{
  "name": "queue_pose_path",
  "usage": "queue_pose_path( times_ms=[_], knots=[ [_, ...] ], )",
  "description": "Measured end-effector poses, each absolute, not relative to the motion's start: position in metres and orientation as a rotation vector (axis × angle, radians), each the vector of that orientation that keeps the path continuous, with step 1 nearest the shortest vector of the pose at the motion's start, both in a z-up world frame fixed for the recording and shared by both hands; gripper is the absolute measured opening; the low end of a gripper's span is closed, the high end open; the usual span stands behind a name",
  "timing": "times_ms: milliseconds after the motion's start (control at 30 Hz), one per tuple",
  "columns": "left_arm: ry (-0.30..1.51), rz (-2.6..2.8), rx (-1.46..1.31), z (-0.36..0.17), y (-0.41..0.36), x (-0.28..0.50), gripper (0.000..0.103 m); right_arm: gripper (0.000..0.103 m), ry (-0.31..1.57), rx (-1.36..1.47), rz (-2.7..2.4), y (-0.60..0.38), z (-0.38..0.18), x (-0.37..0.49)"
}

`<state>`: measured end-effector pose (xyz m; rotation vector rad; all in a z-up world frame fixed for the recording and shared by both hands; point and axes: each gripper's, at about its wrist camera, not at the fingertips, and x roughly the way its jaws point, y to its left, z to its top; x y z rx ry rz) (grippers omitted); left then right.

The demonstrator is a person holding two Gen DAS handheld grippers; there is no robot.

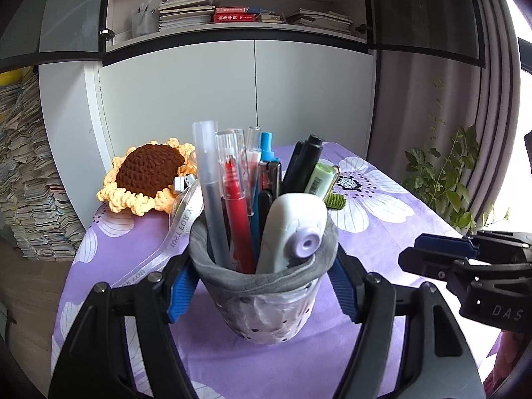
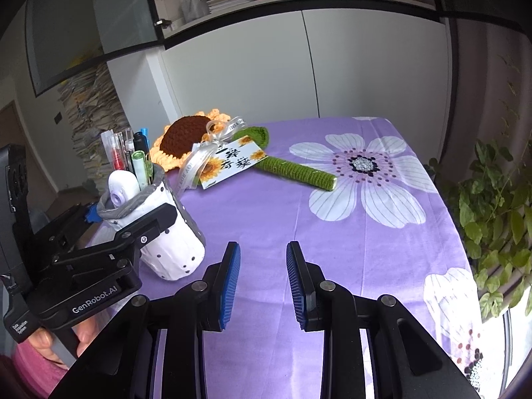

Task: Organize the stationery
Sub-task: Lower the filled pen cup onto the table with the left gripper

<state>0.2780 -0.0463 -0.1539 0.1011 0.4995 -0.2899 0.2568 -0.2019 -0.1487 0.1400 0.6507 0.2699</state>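
— While the left gripper (image 1: 262,286) clamps the pen holder (image 1: 266,302) on both sides, where does the holder stand?
— It stands on the purple flowered tablecloth (image 2: 266,206), near the cloth's left edge, upright or nearly so. Just behind the holder lies a crocheted sunflower (image 2: 186,139), and its green stem (image 2: 299,171) reaches away to the holder's right.
— What is inside the holder?
— Several pens, one red pen (image 1: 236,196), a green highlighter (image 1: 321,179), and a white correction tape (image 1: 292,229) at the front.
— And the right gripper (image 2: 262,282)?
— To the right of the holder, apart from it. Its blue pads (image 2: 231,279) keep a narrow gap with nothing between them, only cloth below.
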Motion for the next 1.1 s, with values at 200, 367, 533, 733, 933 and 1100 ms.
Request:
queue_pose_path(
  times_ms=[200, 367, 533, 733, 933, 1100],
  knots=[
    [0.507, -0.296, 0.114, -0.159, -0.067, 0.294, 0.069, 0.029, 0.663, 0.148, 0.26, -0.212, -0.157, 0.26],
    [0.553, -0.312, 0.09, -0.166, -0.07, 0.308, 0.069, 0.029, 0.661, 0.186, 0.258, -0.223, -0.158, 0.263],
    [0.554, -0.317, 0.103, -0.169, -0.073, 0.306, 0.069, 0.029, 0.662, 0.203, 0.26, -0.226, -0.161, 0.267],
    [0.539, -0.314, 0.145, -0.172, -0.078, 0.301, 0.07, 0.029, 0.674, 0.201, 0.267, -0.223, -0.163, 0.267],
    [0.532, -0.283, 0.159, -0.172, -0.076, 0.298, 0.079, 0.029, 0.676, 0.185, 0.26, -0.22, -0.16, 0.266],
    [0.516, -0.276, 0.177, -0.17, -0.076, 0.29, 0.087, 0.029, 0.68, 0.17, 0.242, -0.219, -0.157, 0.264]
  ],
)
